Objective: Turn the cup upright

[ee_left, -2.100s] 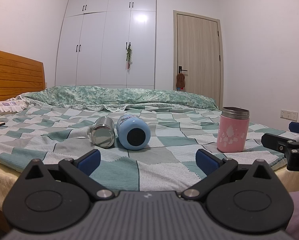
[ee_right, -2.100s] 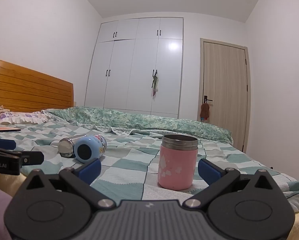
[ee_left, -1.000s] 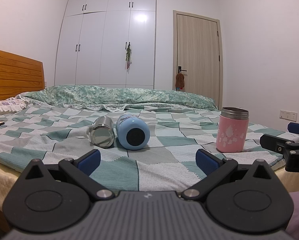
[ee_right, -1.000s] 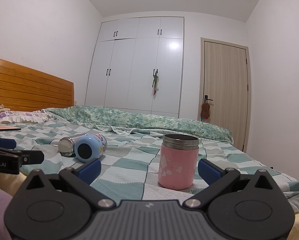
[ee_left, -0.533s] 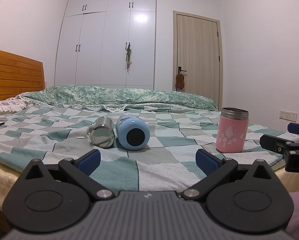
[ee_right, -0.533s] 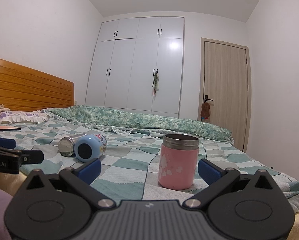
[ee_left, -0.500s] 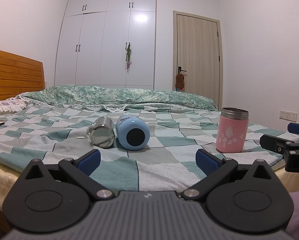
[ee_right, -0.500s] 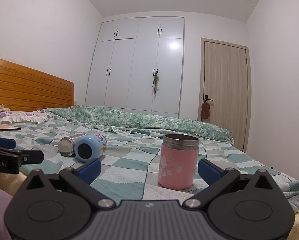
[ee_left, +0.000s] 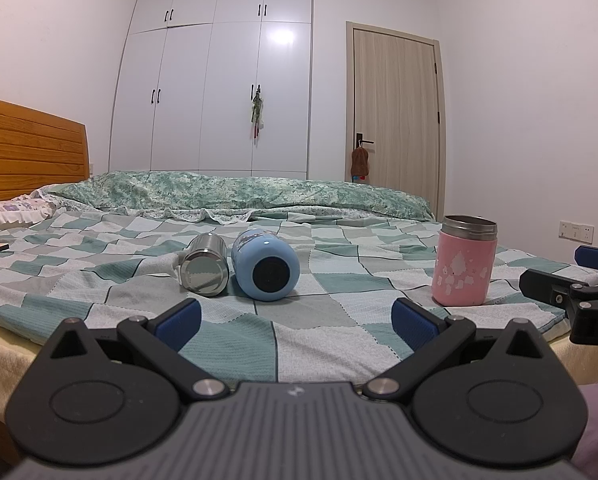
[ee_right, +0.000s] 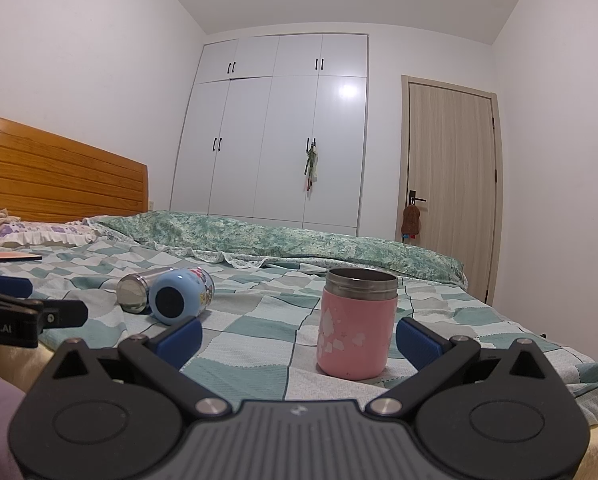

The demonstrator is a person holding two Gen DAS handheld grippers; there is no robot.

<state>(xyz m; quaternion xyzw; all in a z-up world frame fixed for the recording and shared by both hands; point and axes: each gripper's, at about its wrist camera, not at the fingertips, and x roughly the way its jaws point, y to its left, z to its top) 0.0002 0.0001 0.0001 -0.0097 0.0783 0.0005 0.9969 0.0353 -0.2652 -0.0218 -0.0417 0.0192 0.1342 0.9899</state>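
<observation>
A light blue cup (ee_left: 265, 264) lies on its side on the checked bedspread, its dark base toward me; it also shows in the right wrist view (ee_right: 181, 296). A steel cup (ee_left: 204, 265) lies on its side touching its left; the right wrist view shows it too (ee_right: 134, 292). A pink cup (ee_left: 463, 266) with a steel rim stands upright at the right, close ahead in the right wrist view (ee_right: 357, 335). My left gripper (ee_left: 295, 316) is open and empty, short of the lying cups. My right gripper (ee_right: 299, 334) is open and empty, just short of the pink cup.
The bed (ee_left: 323, 320) has a rolled green duvet (ee_left: 235, 196) at the back, a wooden headboard (ee_left: 27, 152) and pillows at the left. A flat book (ee_right: 11, 256) lies at far left. White wardrobe (ee_left: 219, 96) and a door (ee_left: 395, 128) stand behind.
</observation>
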